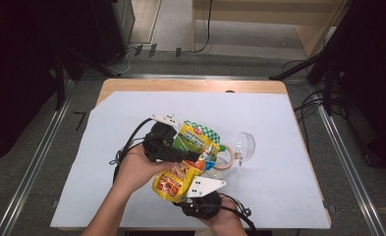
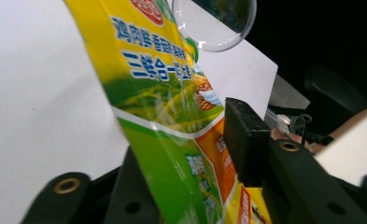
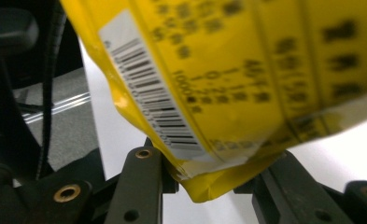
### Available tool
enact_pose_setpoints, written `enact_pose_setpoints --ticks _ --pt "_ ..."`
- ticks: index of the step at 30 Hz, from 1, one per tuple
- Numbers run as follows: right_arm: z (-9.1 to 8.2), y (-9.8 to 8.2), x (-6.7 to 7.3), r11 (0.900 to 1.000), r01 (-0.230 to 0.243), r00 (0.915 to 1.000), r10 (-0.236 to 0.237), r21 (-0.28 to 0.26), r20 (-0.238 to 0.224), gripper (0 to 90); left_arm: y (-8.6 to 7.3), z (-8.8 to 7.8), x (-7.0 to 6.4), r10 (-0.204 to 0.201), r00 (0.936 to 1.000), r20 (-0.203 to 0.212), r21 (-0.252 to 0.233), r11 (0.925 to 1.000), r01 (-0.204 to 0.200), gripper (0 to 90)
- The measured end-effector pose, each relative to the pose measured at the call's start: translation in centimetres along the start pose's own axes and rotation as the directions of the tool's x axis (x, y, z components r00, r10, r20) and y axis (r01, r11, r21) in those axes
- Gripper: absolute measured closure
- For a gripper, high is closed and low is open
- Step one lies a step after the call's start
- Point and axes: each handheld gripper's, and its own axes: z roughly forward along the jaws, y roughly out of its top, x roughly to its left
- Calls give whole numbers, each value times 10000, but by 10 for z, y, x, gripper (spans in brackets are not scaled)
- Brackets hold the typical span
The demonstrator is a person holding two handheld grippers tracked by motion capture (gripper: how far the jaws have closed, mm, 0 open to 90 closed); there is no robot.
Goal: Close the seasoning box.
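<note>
In the high view, a desk (image 1: 279, 147) covered with white paper holds a glass jar (image 1: 220, 166) with a clear lid (image 1: 245, 146) hinged open beside it. A yellow and green pouch (image 1: 188, 160) is held up over the paper, just left of the jar, between two hand-held grippers. The left hand-held gripper (image 1: 193, 156) comes in from the left, its black jaws reaching across the pouch's middle. The right hand-held gripper (image 1: 186, 194) comes up from the near edge under the pouch's lower end. In the left gripper view, the pouch (image 2: 172, 121) stands tilted between the jaws; the right jaw's pad lies against the pouch's printed face, the other side is hidden, so I cannot tell whether they grip it. The clear lid (image 2: 218, 23) shows beyond. In the right gripper view, the pouch's (image 3: 228, 84) yellow back with its barcode fills the top, and the jaws pinch its folded bottom corner from both sides.
</note>
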Motion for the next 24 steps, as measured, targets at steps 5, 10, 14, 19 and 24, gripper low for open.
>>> enact_pose_setpoints --ticks 5,10,14,19,24 --pt "-2 6 6 9996 253 9995 -256 -158 -170 699 1 9 -1 -283 9996 -61 87 9996 283 626" --pt "-3 14 6 9992 304 9992 -311 -256 -269 680 7 12 -1 -455 9988 -177 177 9988 458 604" --pt "-6 22 0 9993 206 9991 -217 -317 -366 658 17 11 3 -837 9963 -195 256 9961 842 620" --pt "-4 32 -6 9995 146 9984 -161 -292 -550 647 28 13 8 -1206 9923 -270 549 9910 1219 622" --pt "-1 36 -10 9992 33 9981 -57 -389 -619 646 30 11 11 -1319 9910 -221 584 9894 1330 626"
